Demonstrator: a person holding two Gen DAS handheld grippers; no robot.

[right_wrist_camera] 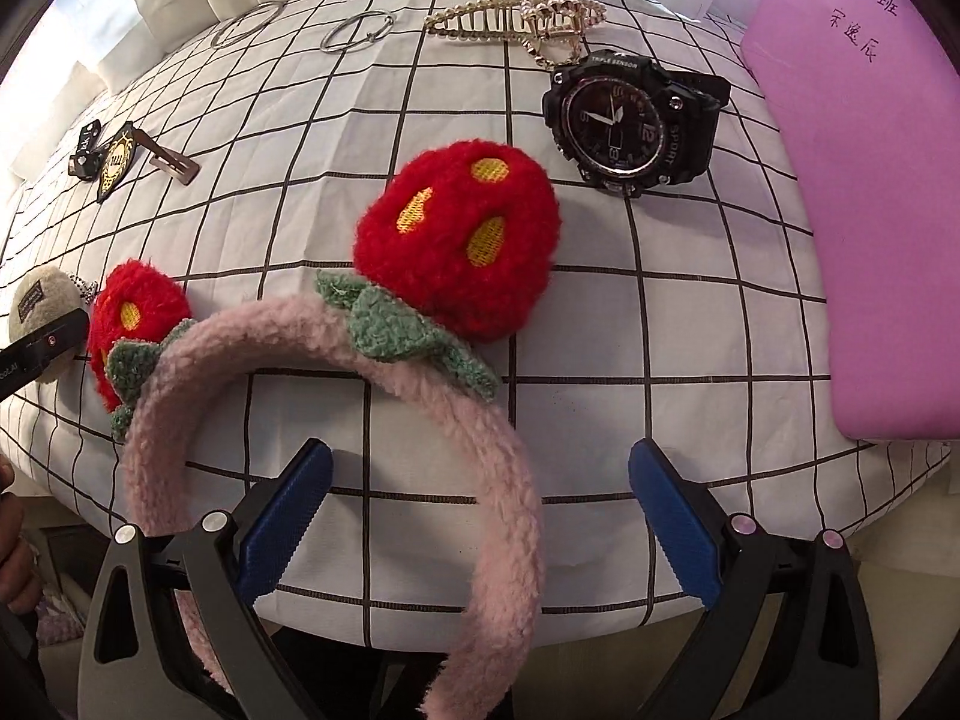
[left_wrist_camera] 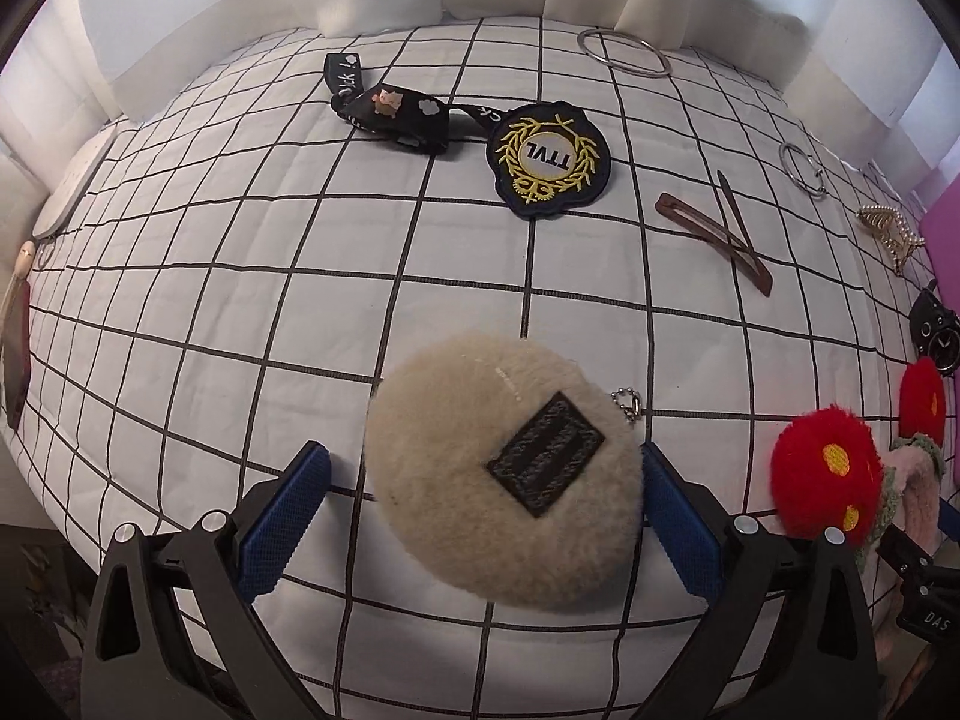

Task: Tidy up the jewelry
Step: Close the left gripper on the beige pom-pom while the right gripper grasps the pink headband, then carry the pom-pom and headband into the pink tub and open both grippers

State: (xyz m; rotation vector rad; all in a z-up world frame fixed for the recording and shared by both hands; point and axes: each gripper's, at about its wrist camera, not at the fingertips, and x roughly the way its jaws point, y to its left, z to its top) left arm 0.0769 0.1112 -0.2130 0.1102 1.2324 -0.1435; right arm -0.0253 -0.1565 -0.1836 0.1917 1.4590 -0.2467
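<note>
Both grippers gape — left gripper [left_wrist_camera: 486,504] around plush puff [left_wrist_camera: 501,468], right gripper [right_wrist_camera: 480,510] astride headband [right_wrist_camera: 336,396] — watch [right_wrist_camera: 630,120] beyond.

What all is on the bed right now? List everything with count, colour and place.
plush keychain: 1, cream, between left fingers
headband: 1, pink with two red strawberries, front right
sport watch: 1, black, beside pink pad
pink pad: 1, right edge
claw clip: 1, gold, far right
metal rings: 2, silver, far side
hair clip: 1, brown, centre right
patch: 1, black and gold, centre
strap: 1, black, far left
quilt: 1, white, black grid
left gripper: open
right gripper: open
</note>
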